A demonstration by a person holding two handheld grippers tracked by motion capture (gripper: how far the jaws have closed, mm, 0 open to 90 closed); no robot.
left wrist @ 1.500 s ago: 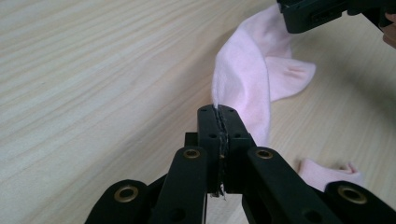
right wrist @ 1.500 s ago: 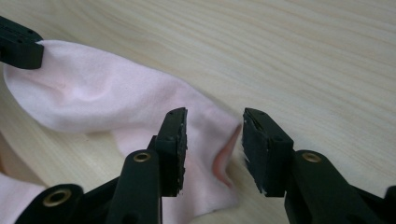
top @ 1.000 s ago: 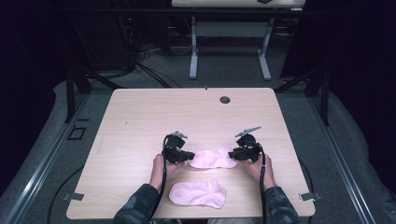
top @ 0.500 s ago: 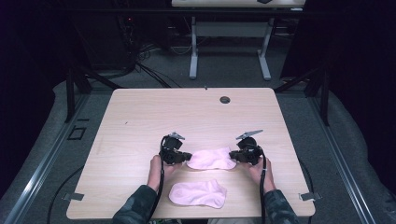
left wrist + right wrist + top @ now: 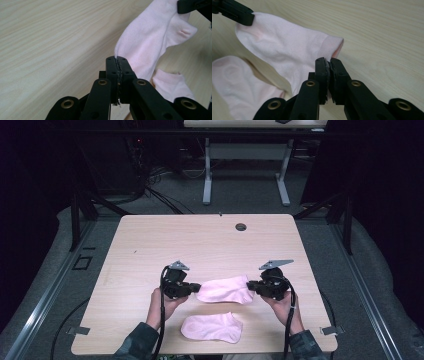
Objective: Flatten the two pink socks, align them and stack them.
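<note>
Both grippers have risen a little since the earlier frames, and the pale pink cotton ankle sock (image 5: pixel 223 290) between them is now lifted off the light wooden table (image 5: pixel 200 240) and hangs stretched between the two tools. During this time the jaws of the right gripper (image 5: pixel 254 284) have just been closing, and now they are pressed together on the cuff end of the sock, as the right gripper view shows. The left gripper (image 5: pixel 196 287) has its jaws pressed together too, pinching the toe end of the same sock; in the left gripper view a thin edge of fabric comes out between the pads. A second pale pink ankle sock (image 5: pixel 212 327) lies flat on the table, near the front edge, just below the held one.
</note>
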